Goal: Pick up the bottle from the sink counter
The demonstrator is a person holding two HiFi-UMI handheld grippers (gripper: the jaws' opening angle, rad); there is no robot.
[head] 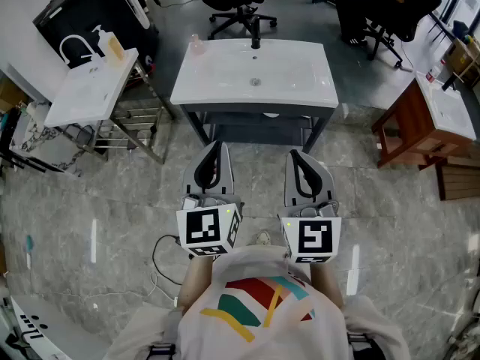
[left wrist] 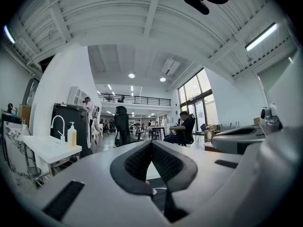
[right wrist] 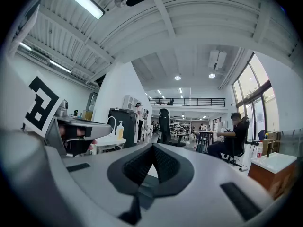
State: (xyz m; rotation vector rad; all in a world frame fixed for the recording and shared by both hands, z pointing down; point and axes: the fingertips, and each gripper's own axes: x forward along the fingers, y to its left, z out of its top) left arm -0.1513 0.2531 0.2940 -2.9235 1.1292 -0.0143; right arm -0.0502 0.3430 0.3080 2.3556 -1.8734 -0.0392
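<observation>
Field notes, wide scene. I see a second white tabletop (head: 90,96) at far left, with a curved tap (head: 75,38) and an amber soap dispenser (head: 115,47) upright near its back edge. A metal rack (head: 131,122) sits beneath it and a black cabinet (head: 82,10) stands behind. A black office chair (head: 240,2) stands on the grey marble floor (head: 82,208). At right, a brown wooden stand (head: 401,130) bears a white basin (head: 450,111), and a seated person (head: 397,6) is further back. A black cable (head: 155,255) loops on the floor.
</observation>
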